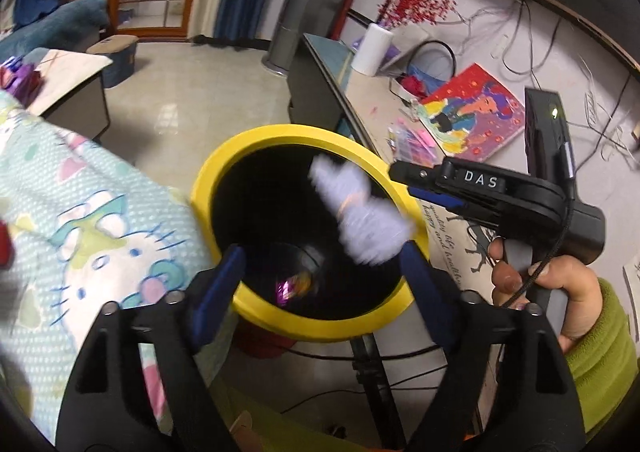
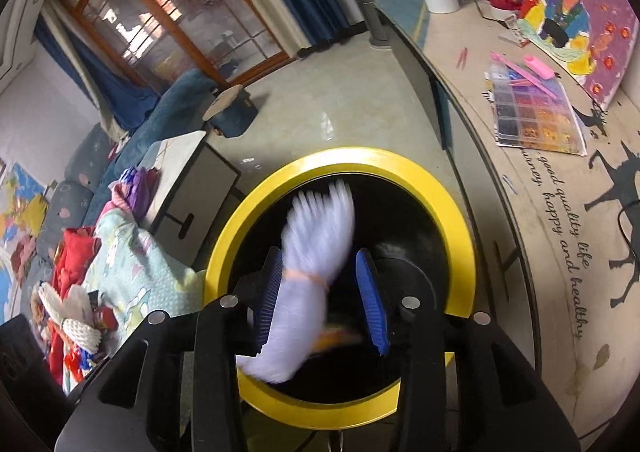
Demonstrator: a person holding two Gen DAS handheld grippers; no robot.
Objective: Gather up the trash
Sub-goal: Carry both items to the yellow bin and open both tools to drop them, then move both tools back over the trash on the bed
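Two tongs over the yellow-rimmed bin (image 1: 304, 236), both pointing steeply down into its black mouth. Step in hand: the drop.

Left tongs (image 1: 320, 276): released, jaws wide, nothing between the pads. Right tongs (image 2: 322, 298): jaws parted, white ribbed paper piece (image 2: 316, 252) between them. It is motion-blurred and looks clear of the right pad; whether it brushes the left pad I cannot tell. I read it as let go and falling, not gripped. From the left wrist view the same white piece sits above the bin opening, inside the rim line, beside the right tongs' tip.

One shiny pink wrapper (image 1: 294, 286) lies at the bin bottom.

Pose: the right hand (image 1: 548, 292), green sleeve, holds its pistol grip beside the bench (image 2: 532, 236) edge; left tongs come in from the bed side, over the cartoon-print blanket (image 1: 92, 211).

Next move, my judgement: confirm the piece lands inside, then lift both clear of the rim and go for more. More white ribbed pieces (image 2: 68, 312) sit on the bed among red wrappers.
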